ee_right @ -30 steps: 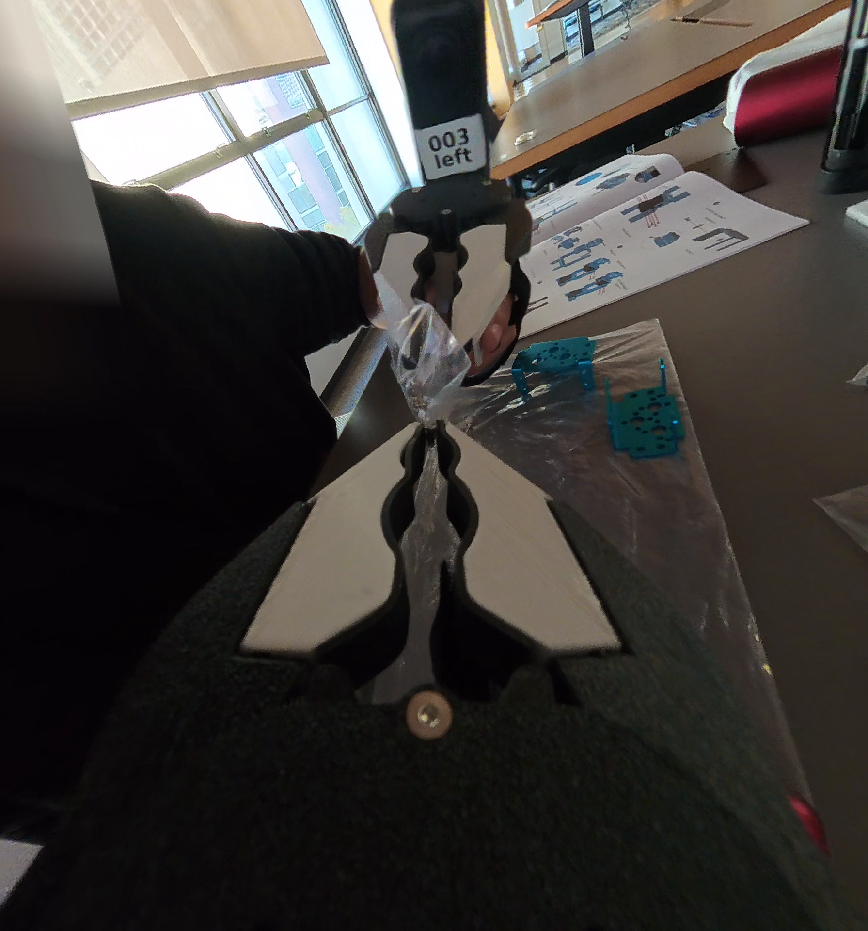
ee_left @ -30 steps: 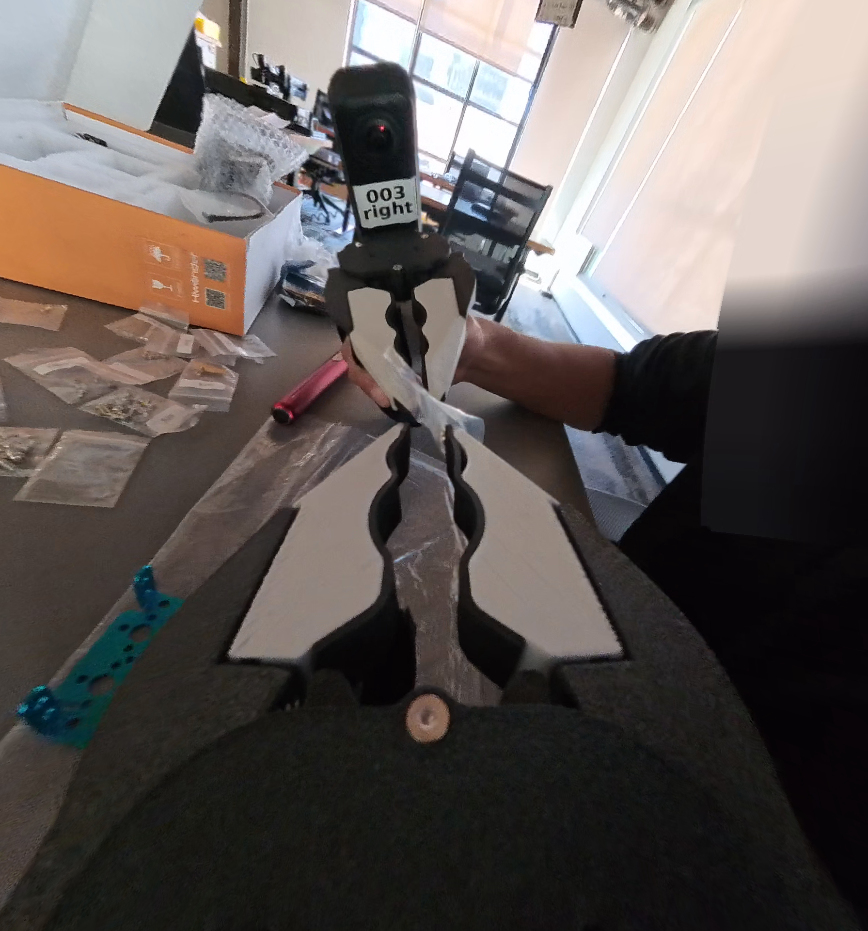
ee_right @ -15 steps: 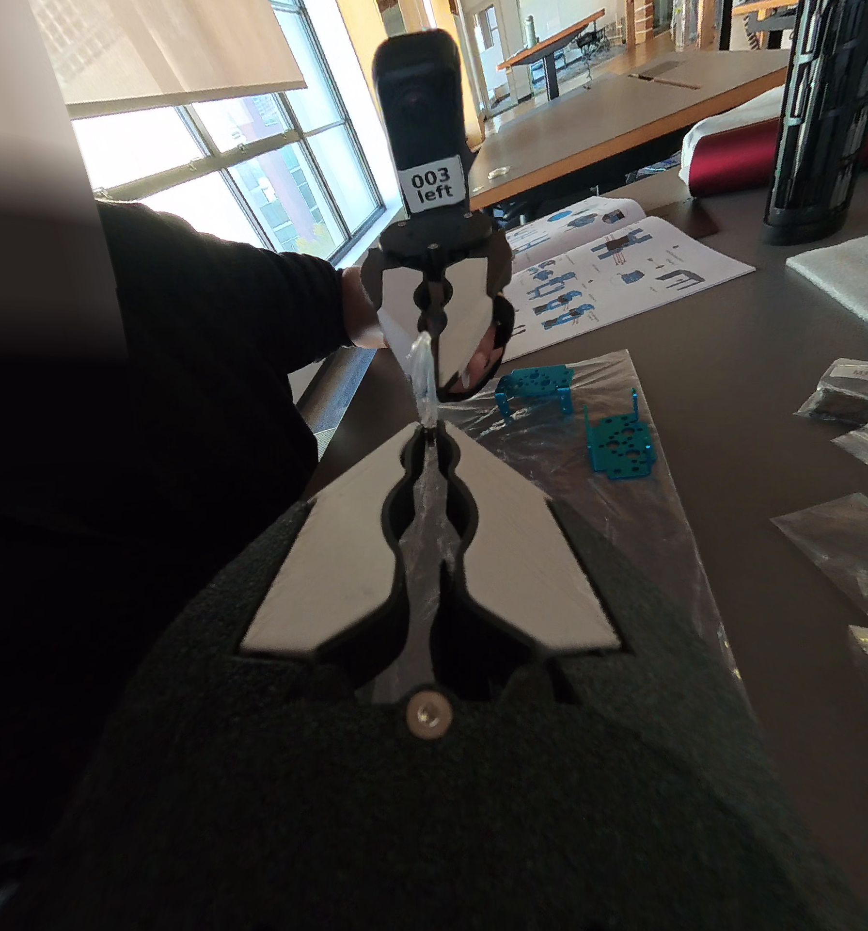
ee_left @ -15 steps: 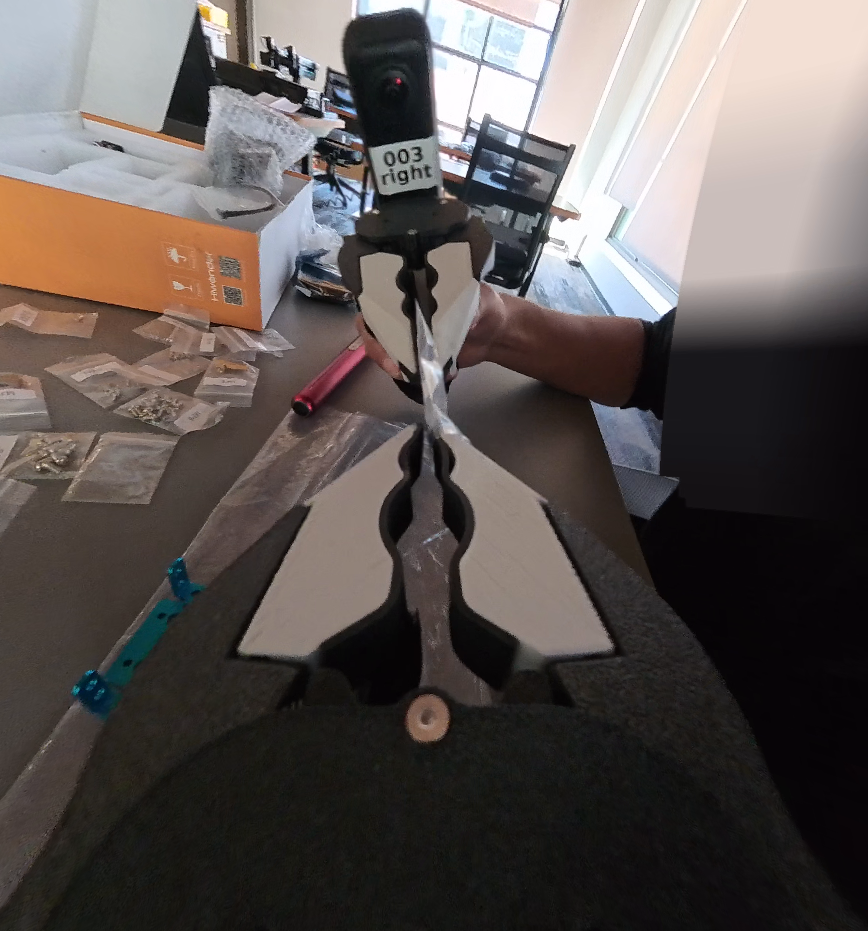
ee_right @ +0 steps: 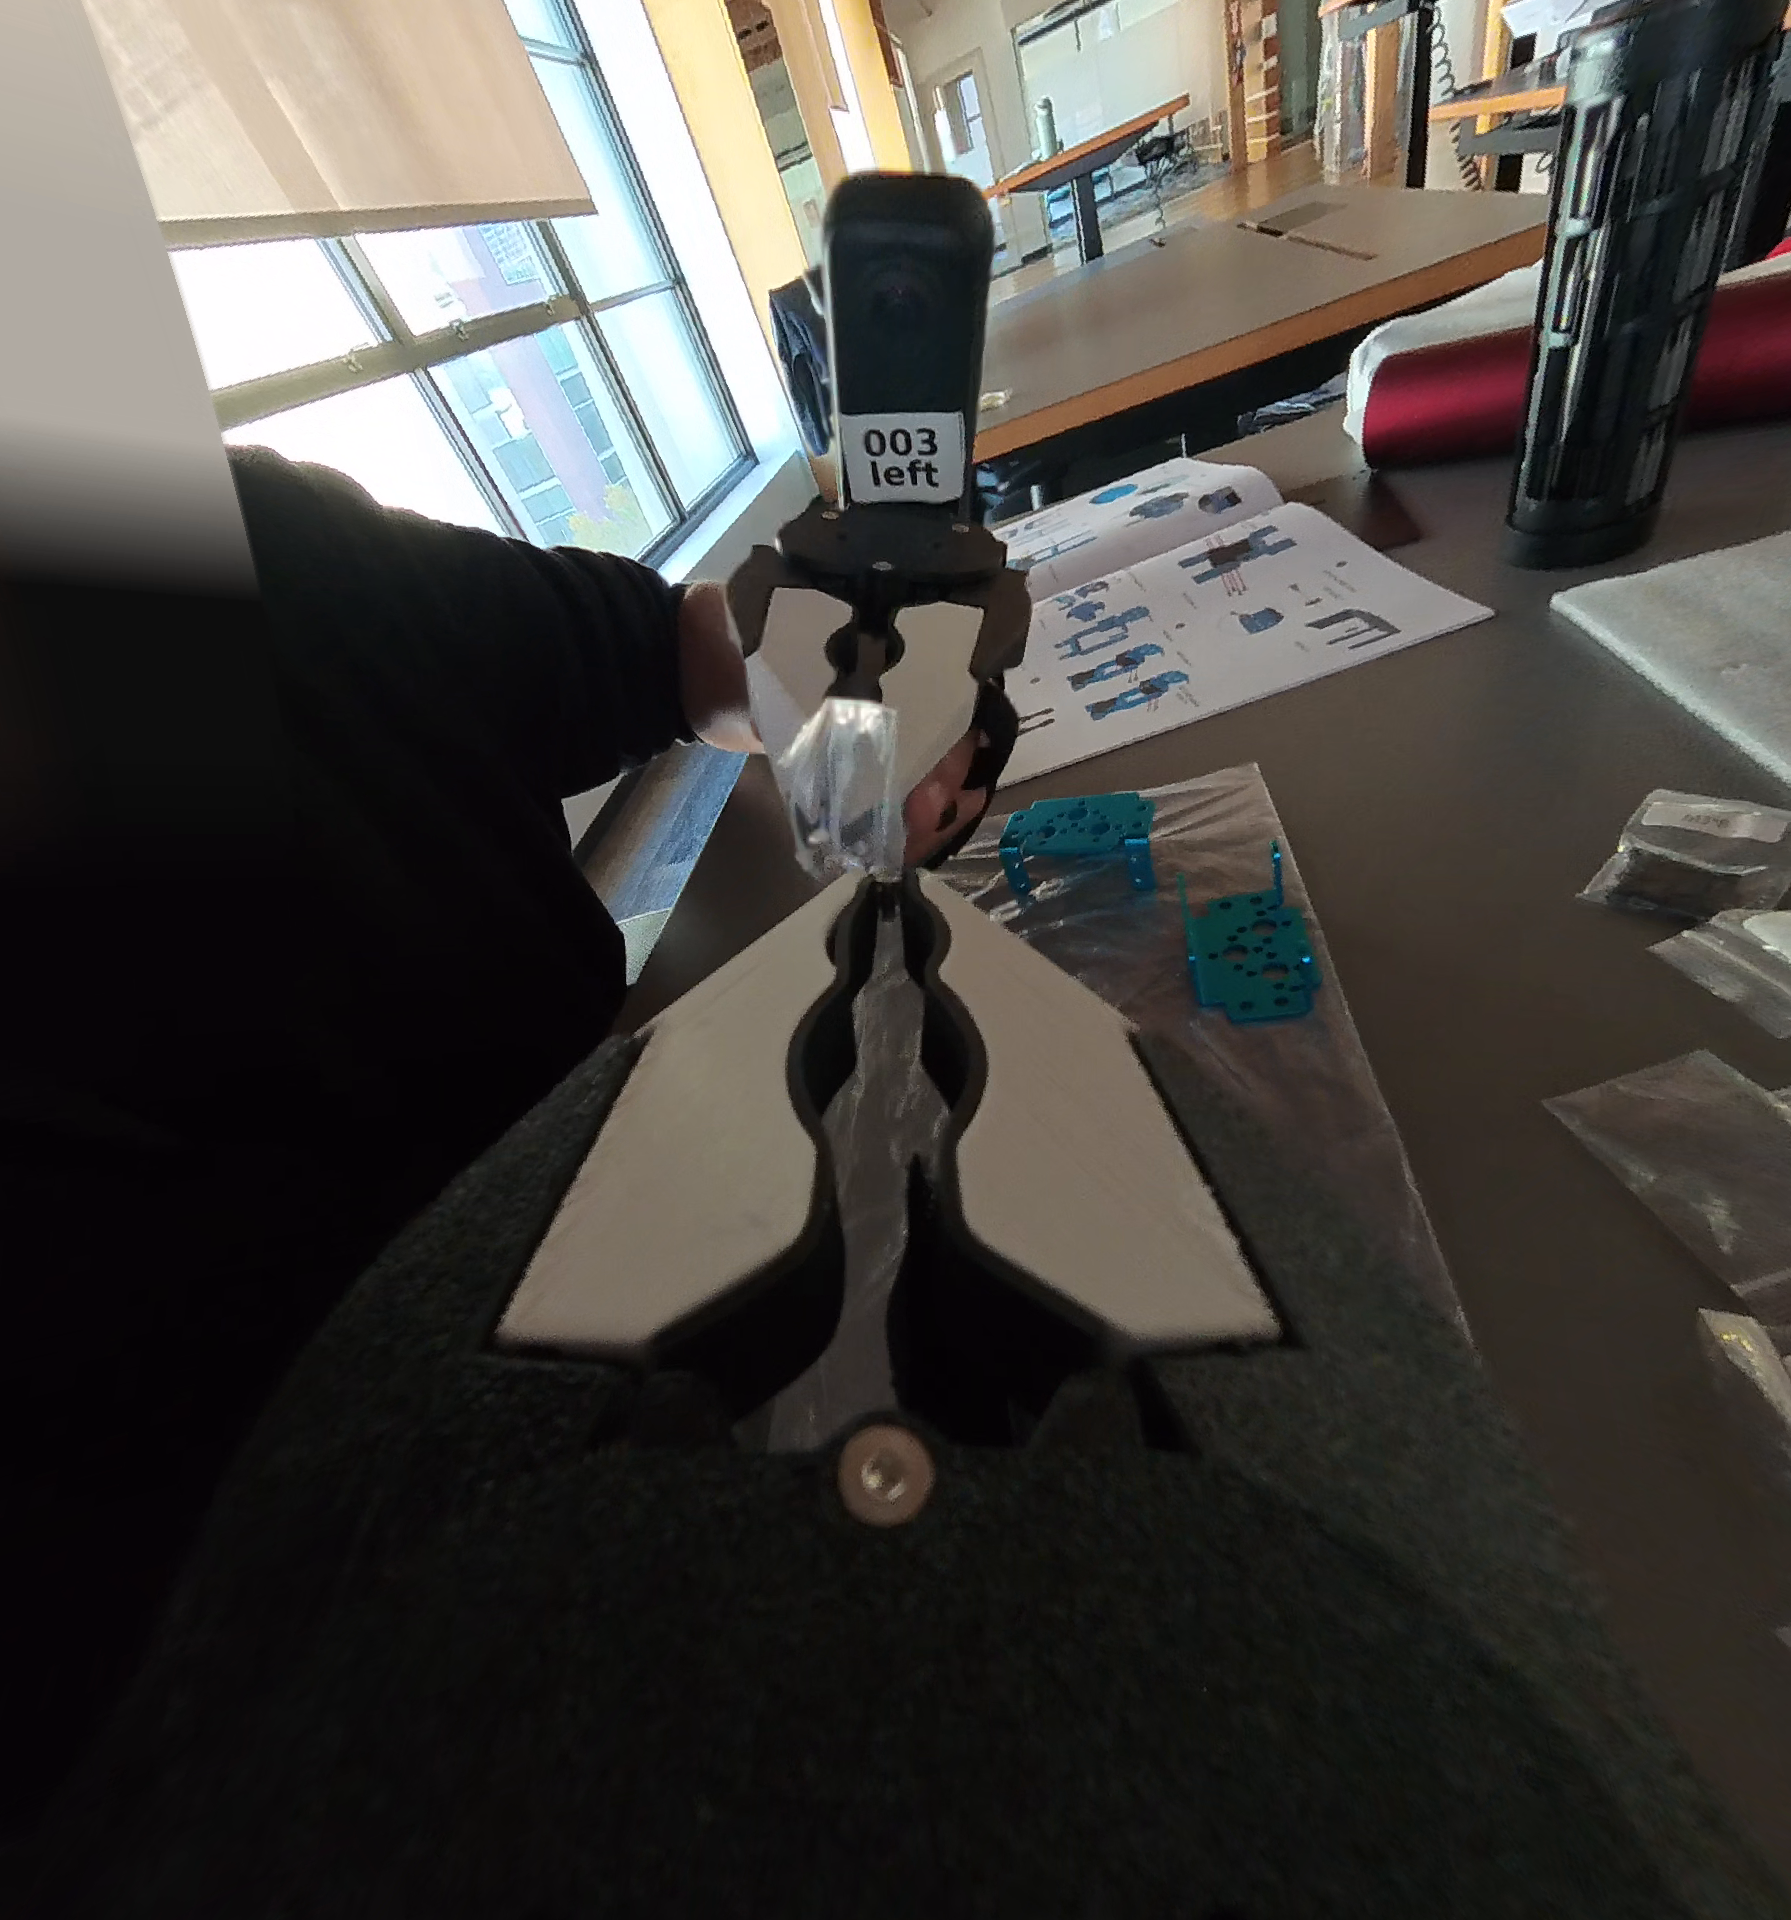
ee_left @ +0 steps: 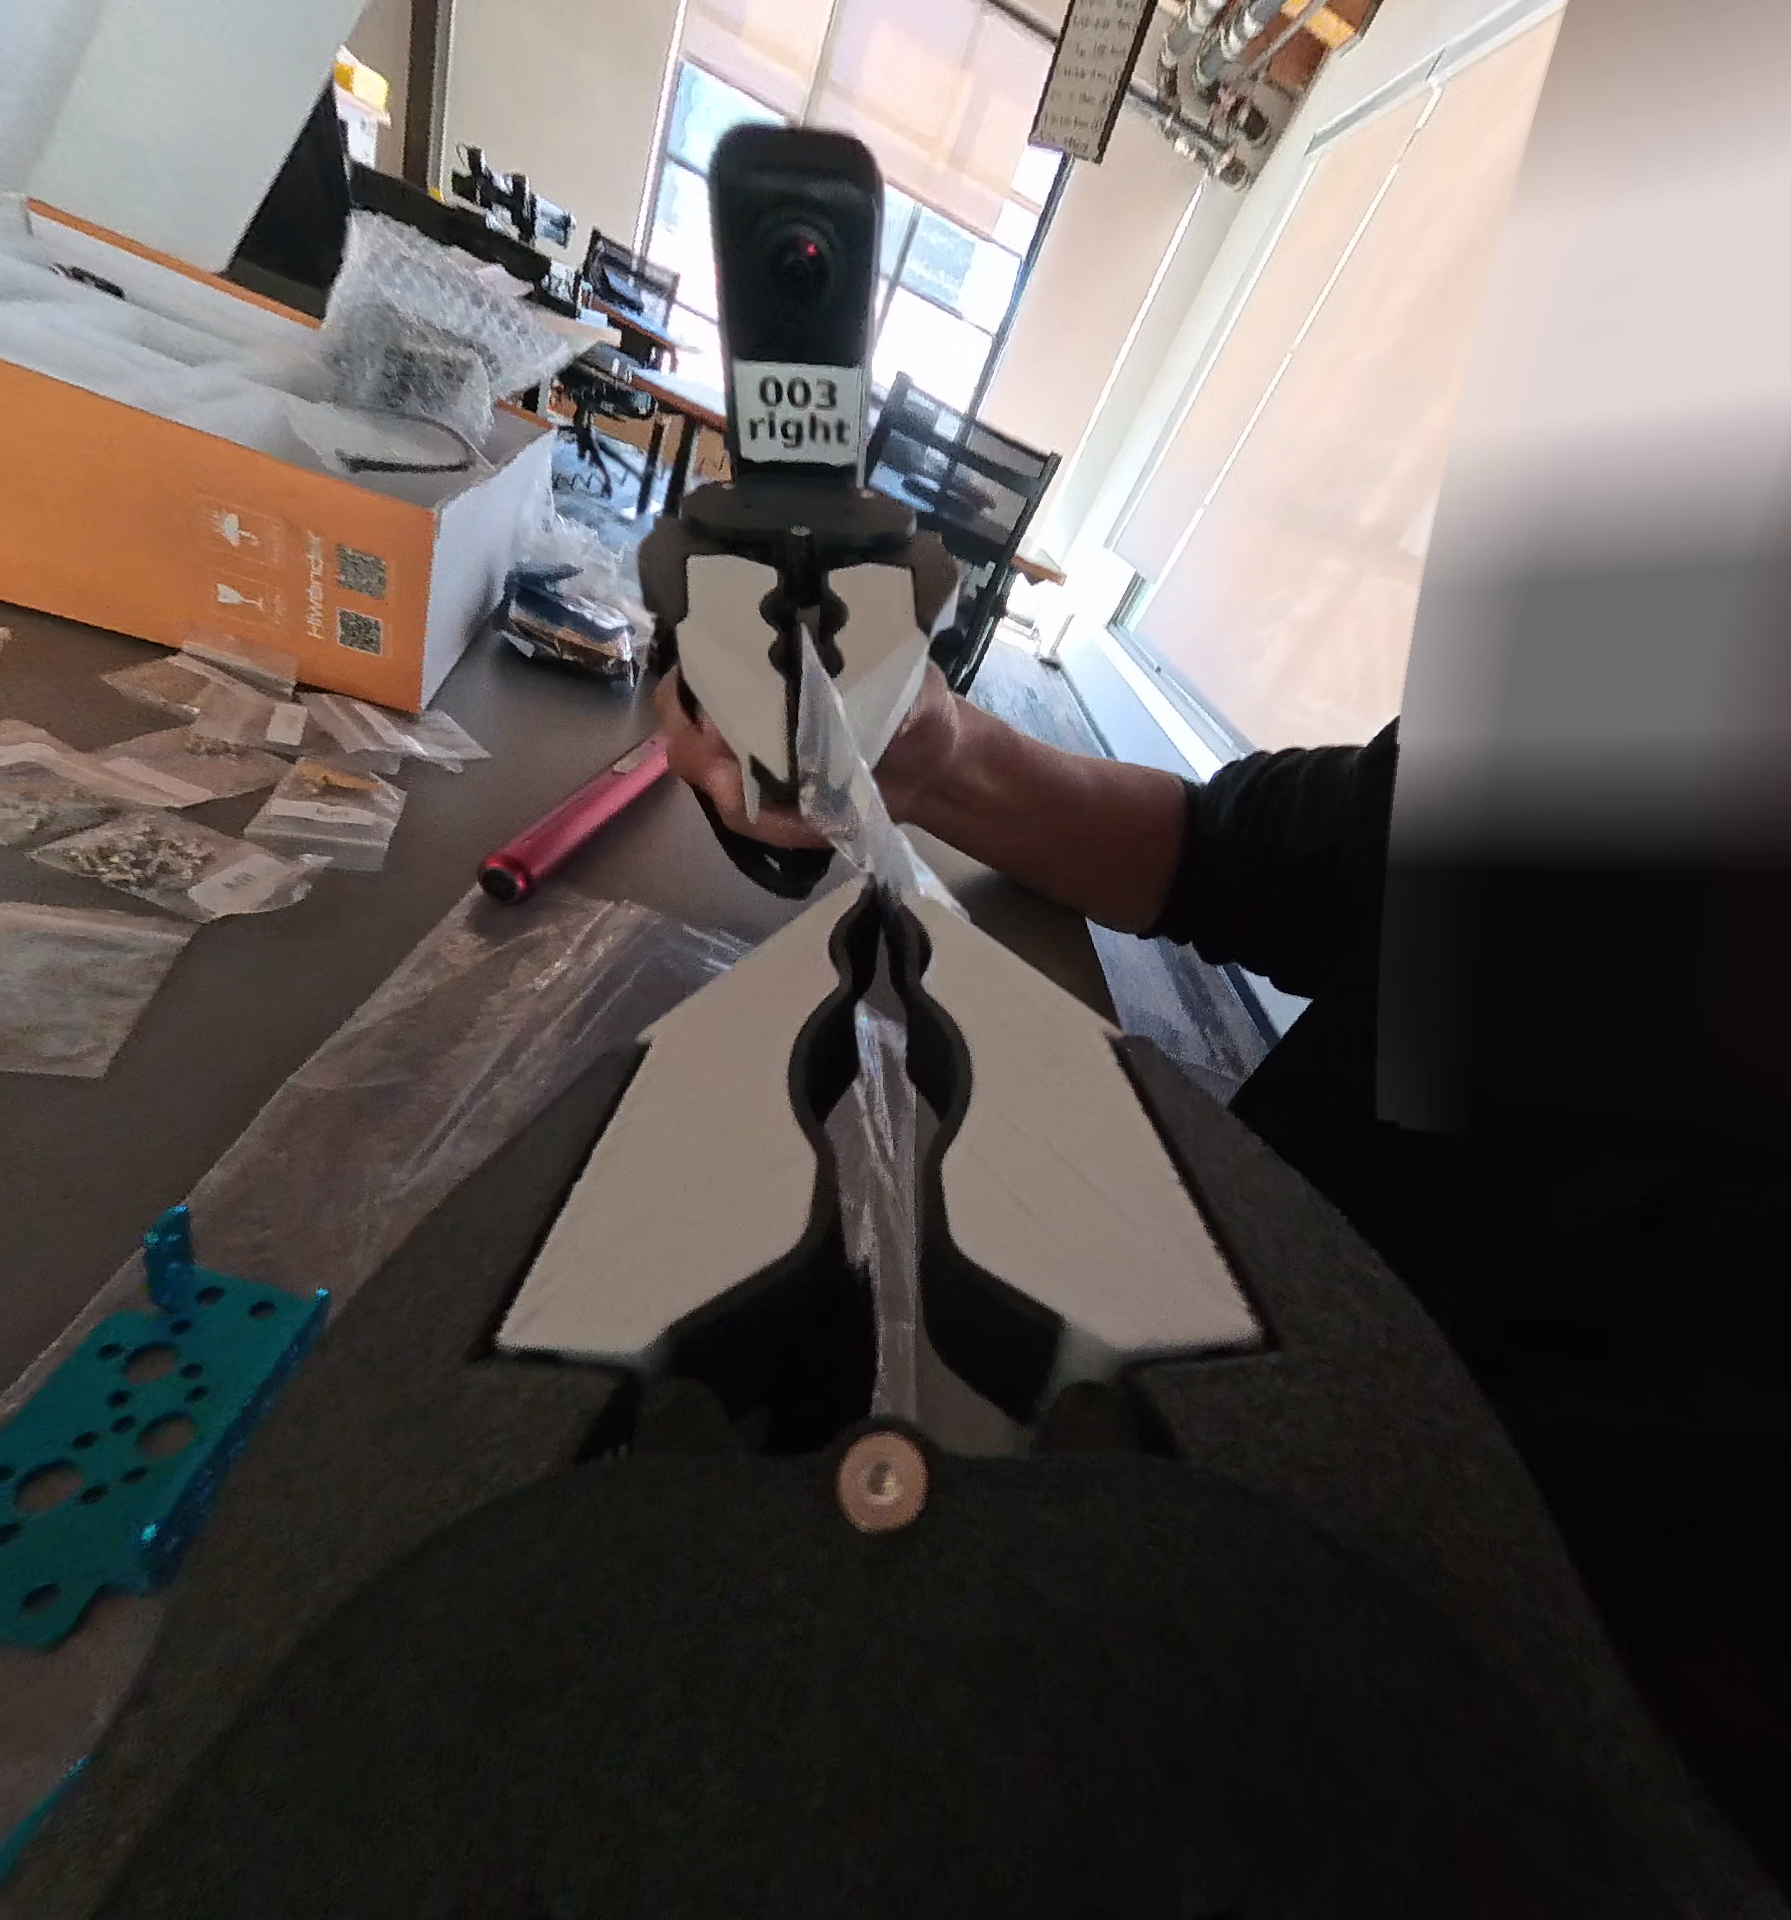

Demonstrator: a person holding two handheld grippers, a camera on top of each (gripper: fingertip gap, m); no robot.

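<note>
My left gripper (ee_left: 875, 906) and my right gripper (ee_right: 886, 888) face each other tip to tip above a dark table (ee_right: 1556, 790). Both are shut on one small clear plastic bag (ee_right: 837, 781), each pinching one end. The bag also shows in the left wrist view (ee_left: 851, 805), running from my left tips up into the right gripper (ee_left: 793, 805). Small dark parts show inside it. Two blue perforated metal brackets (ee_right: 1076, 836) (ee_right: 1249, 948) lie on a large clear plastic sheet (ee_right: 1275, 1081) below the grippers. One bracket (ee_left: 112, 1455) is near my left gripper.
An open orange box (ee_left: 174, 520) with bubble wrap stands far left. Several small bags of screws (ee_left: 143, 857) and a red cylinder (ee_left: 579, 821) lie nearby. An open booklet (ee_right: 1234, 613), a black mesh cylinder (ee_right: 1639, 291) and more small bags (ee_right: 1701, 862) are on the right. A person's dark sleeves (ee_right: 434, 665) flank the table edge. My left and right fingertips are right by each other. The bracket (ee_left: 112, 1455) is about equally far from each gripper, around 15 cm. It turns up in the right wrist view (ee_right: 1253, 944) as well.
A second ago my left jaws stood slightly apart in front of the bag held by the right gripper. They have since shut on it. Both grippers have shifted slightly, staying tip to tip.
</note>
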